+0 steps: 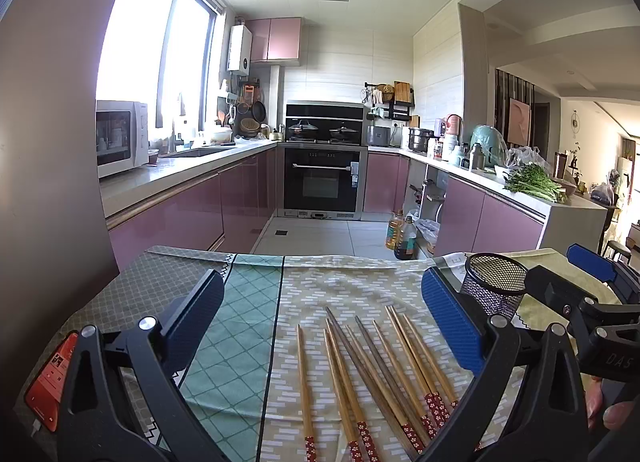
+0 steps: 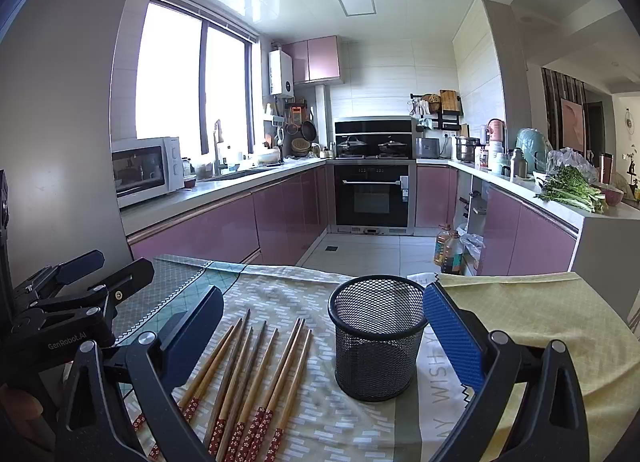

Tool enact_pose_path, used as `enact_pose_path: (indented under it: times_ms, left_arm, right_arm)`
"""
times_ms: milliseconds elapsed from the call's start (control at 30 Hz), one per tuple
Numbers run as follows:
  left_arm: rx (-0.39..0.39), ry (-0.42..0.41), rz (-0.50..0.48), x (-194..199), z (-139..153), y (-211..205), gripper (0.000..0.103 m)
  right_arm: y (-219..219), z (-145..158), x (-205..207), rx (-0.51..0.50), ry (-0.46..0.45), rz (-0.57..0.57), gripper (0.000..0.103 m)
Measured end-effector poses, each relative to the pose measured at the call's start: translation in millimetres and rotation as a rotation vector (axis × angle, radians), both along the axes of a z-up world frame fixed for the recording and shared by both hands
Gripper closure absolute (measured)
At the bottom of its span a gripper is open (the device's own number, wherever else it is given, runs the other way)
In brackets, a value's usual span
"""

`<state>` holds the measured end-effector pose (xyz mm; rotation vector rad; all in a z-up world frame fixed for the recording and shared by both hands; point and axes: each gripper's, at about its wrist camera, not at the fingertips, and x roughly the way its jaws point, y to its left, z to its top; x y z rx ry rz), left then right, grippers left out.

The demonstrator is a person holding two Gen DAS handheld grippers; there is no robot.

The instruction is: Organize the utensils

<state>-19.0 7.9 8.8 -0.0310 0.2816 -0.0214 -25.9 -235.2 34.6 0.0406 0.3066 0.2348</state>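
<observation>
A table draped in a patchwork cloth of grey, teal and beige printed panels [image 1: 240, 322] fills the foreground, with a pale yellow cloth section [image 2: 540, 322] at its right side. Behind it runs a kitchen of glossy pink cabinets [image 2: 224, 230], a black built-in oven [image 2: 372, 198] and a white microwave [image 2: 148, 170] on the counter.

The left gripper [image 1: 322, 318], black-framed with blue ribbed pads, hangs released just above the cloth, its jaws spread wide with nothing between them. The right gripper [image 2: 324, 326], of the same build, is likewise spread wide and grasps nothing.

A round black wire-mesh holder [image 2: 376, 338] stands upright and empty on the cloth, between the right gripper's jaws in its own view, and just right of the chopsticks.

The wooden chopsticks with red flower-patterned ends [image 1: 360, 374] lie flat on the beige panel in a loose fan, some touching or overlapping, tips pointing away toward the kitchen, below the left gripper's open span.
</observation>
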Motion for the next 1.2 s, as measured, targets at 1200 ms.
enact_pose_path:
  times_ms: [1200]
  left_arm:
    - [0.004,0.043,-0.022,5.6,0.0,2.0,0.006]
  right_arm:
    - [-6.5,-0.2,3.5,-0.021,0.048,0.028,0.006]
